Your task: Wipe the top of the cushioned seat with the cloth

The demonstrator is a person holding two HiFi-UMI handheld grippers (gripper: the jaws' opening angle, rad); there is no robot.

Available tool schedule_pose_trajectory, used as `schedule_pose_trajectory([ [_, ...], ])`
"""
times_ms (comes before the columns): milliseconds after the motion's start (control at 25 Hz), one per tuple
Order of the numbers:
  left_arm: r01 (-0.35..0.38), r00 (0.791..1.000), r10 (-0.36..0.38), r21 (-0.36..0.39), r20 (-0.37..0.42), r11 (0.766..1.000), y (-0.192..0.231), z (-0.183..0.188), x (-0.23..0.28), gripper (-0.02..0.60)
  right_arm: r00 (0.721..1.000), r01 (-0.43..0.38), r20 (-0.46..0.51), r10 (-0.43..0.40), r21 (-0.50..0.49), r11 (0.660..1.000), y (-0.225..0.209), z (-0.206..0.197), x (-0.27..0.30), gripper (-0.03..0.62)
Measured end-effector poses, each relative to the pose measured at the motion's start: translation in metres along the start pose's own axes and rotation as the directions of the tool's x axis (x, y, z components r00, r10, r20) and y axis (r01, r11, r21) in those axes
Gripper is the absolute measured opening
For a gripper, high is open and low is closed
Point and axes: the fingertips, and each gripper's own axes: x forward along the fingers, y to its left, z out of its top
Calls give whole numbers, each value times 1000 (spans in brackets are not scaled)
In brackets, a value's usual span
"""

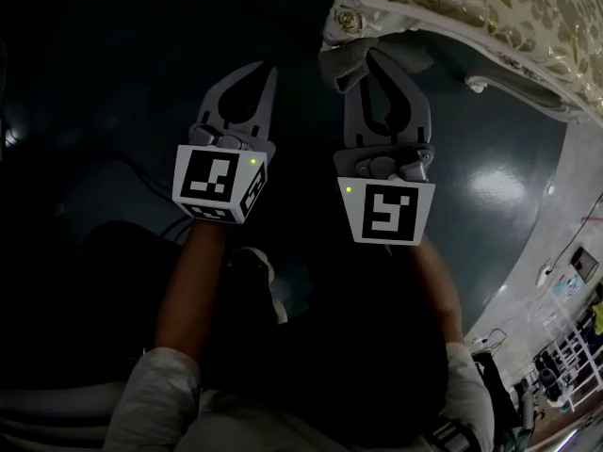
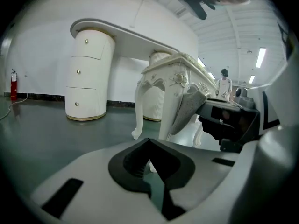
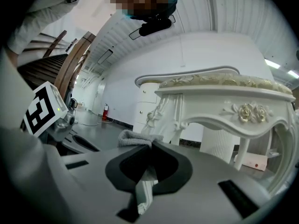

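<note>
Approach stage of the wipe: right gripper (image 1: pixel 377 59) is clamped on a bunched grey cloth (image 1: pixel 344 64), held just beside the near-left corner of the cushioned seat (image 1: pixel 490 26), which stands at the far right over a dark floor (image 1: pixel 113 64). The cloth seems not yet on the cushion, though the dim view makes contact hard to judge. Left gripper (image 1: pixel 268 72), to the left, is closed and empty. Next, the cloth needs raising above the seat and pressing flat on its top.

The left tool (image 1: pixel 267 75) and right tool (image 1: pixel 375 69) are pale grey plastic, with curved tapering jaws lined in black pads (image 2: pixel 131 164). Behind each tool's jaws sits a white cube (image 1: pixel 220 183) printed with black square markers and carrying a small green light. Pale sleeves (image 1: pixel 155 398) begin well behind the cubes.
</note>
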Motion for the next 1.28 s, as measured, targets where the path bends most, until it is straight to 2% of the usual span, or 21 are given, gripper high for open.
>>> schedule_pose_trajectory([
  [240,-9,1000,9,1,-30,1000,5,-7,11,14,999,-15,-33,15,-1,1000,-3,-17,1,15],
  [520,-17,997,16,-9,-72,1000,7,-26,17,14,992,-43,-118,40,-24,999,1,-60,13,15],
  [680,-9,996,8,-9,-85,1000,4,-31,25,14,982,-61,-181,51,-49,997,4,-85,19,15],
  [840,-4,995,3,-12,-98,1000,0,-35,29,14,967,-39,-252,40,10,999,3,-114,25,15],
  [1280,-5,995,3,-22,-104,1000,0,-43,29,14,937,-25,-348,27,9,1000,-3,-160,35,15],
])
